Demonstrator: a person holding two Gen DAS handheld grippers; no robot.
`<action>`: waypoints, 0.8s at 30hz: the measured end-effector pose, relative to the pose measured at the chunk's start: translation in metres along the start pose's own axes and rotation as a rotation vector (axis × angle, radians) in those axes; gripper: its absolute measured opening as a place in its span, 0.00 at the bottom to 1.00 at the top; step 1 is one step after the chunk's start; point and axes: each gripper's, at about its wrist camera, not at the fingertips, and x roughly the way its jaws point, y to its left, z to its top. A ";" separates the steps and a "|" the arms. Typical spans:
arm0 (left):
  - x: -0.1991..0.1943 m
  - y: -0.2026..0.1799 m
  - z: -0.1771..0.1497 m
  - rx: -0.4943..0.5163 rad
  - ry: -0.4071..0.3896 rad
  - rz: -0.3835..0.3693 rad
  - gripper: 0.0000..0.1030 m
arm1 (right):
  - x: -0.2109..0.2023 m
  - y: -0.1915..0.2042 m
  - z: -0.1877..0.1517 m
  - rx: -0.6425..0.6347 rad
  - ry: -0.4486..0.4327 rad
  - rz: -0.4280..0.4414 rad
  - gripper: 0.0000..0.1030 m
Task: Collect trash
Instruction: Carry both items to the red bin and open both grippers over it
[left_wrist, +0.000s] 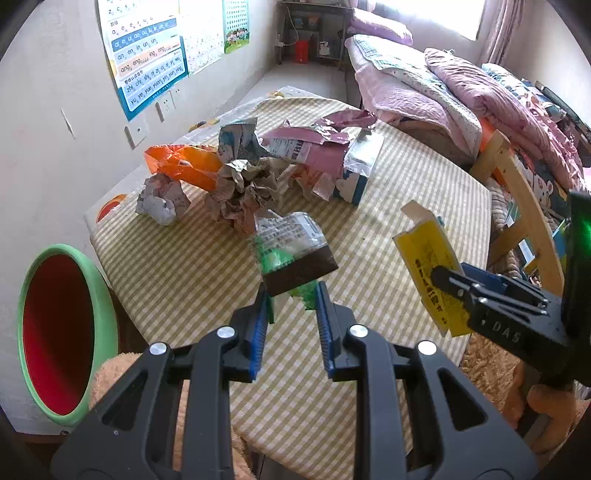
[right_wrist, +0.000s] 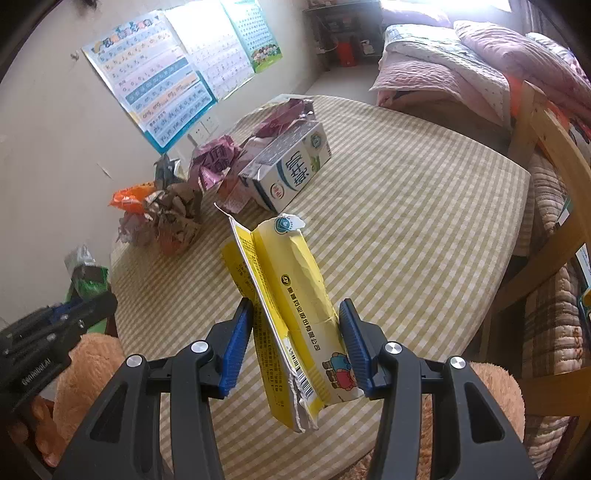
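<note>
Left gripper (left_wrist: 291, 295) fingers pinching green wrapper (left_wrist: 291, 251), wrapper sticking out beyond fingertips above table (left_wrist: 406, 192). Right gripper (right_wrist: 295, 317) fingers clamping flattened yellow box (right_wrist: 291, 295) between pads.

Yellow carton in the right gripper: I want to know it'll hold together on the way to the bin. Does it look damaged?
Yes. The yellow carton is crushed flat, split open, and its lower edge is torn ragged between the right gripper pads.

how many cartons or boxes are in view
2. A yellow box is clamped in the right gripper above the table; a white milk carton lies in the trash pile. Others may be hidden under wrappers.
</note>
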 end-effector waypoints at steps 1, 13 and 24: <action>-0.001 0.001 0.000 -0.001 -0.003 0.000 0.23 | -0.001 0.002 0.000 -0.004 0.000 -0.001 0.45; -0.011 0.034 -0.004 -0.057 -0.039 0.010 0.23 | -0.001 0.043 -0.010 -0.090 0.028 -0.002 0.45; -0.026 0.082 -0.012 -0.163 -0.073 -0.005 0.23 | -0.008 0.094 0.000 -0.179 0.015 0.012 0.45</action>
